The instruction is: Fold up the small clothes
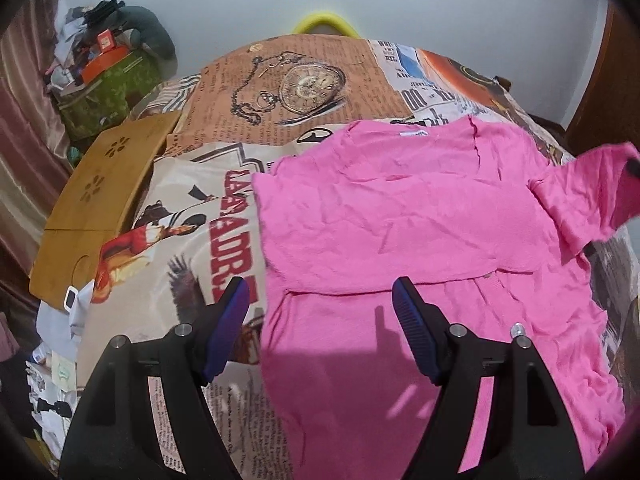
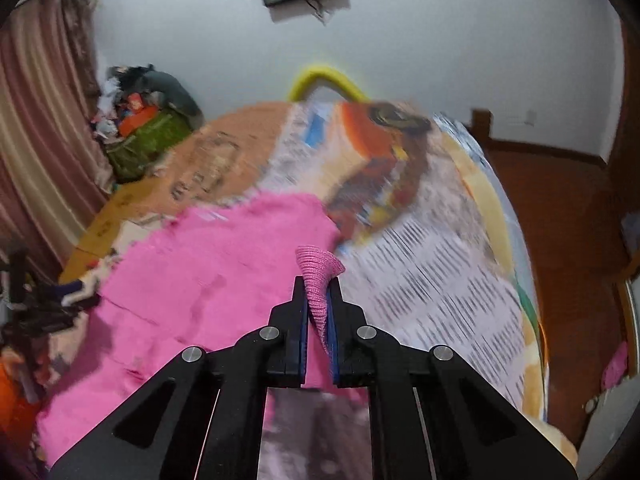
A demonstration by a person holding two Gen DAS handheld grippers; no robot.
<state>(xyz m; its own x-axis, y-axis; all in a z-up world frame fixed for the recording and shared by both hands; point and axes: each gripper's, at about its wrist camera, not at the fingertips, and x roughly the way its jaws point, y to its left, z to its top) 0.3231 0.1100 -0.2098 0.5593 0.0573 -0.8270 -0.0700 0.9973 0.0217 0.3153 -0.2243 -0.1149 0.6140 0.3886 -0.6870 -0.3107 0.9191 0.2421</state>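
Observation:
A pink knit top (image 1: 400,216) lies spread on a bed covered with a newspaper-print sheet (image 1: 192,216). My left gripper (image 1: 320,292) hangs open above the top's lower left part, with nothing between its blue pads. At the right edge of the left wrist view the top's sleeve (image 1: 592,196) is lifted off the bed. In the right wrist view my right gripper (image 2: 318,284) is shut on a pinch of the pink top (image 2: 318,276), whose ribbed edge sticks up between the fingers. The rest of the top (image 2: 208,272) lies blurred to its left.
A wooden lap tray (image 1: 100,204) lies on the bed's left side. Behind it stands a green bag (image 1: 108,96) piled with clutter, beside a curtain. A yellow curved bar (image 1: 326,22) rises beyond the bed's far edge. Brown floor (image 2: 568,216) lies right of the bed.

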